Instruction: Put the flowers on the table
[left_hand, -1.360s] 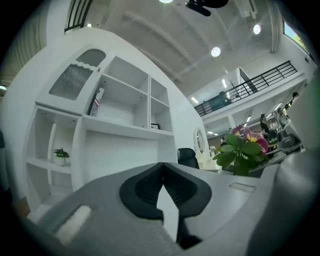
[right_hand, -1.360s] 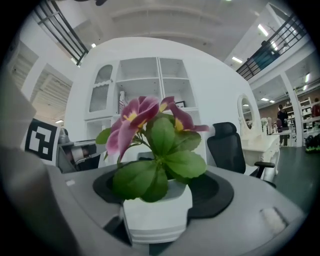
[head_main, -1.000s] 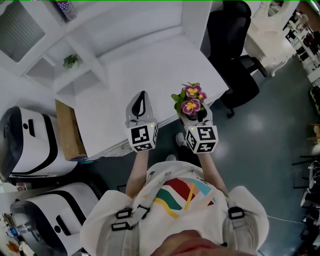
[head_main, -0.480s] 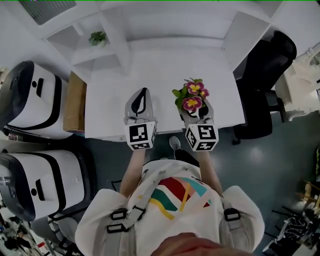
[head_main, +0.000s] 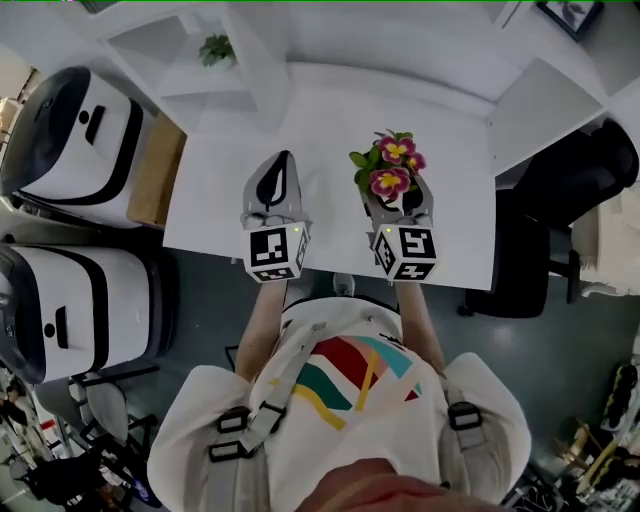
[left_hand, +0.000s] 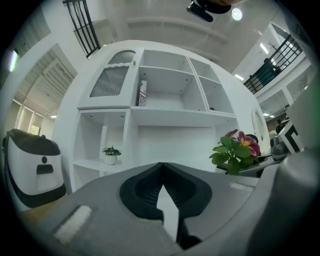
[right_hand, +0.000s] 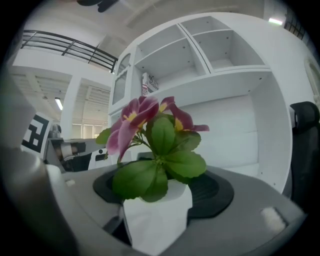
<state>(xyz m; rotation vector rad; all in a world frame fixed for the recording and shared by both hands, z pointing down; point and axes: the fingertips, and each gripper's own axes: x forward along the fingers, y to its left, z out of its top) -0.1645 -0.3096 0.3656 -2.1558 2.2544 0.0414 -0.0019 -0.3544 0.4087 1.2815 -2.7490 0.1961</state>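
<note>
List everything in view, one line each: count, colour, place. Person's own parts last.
potted flowers: one, pink and green, white pot, in the right gripper
table: one, white, ahead of person
shelf unit: one, white, behind table
small plant: one, green, left shelf cubby
chair: one, black, right of table
machines: two, white-black, left of table
box: one, brown, at table's left edge
left gripper: one, grey, shut, empty
right gripper: one, grey, gripping the pot

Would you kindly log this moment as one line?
right claw: shut on pot of flowers | left claw: shut, empty | pot: over table
</note>
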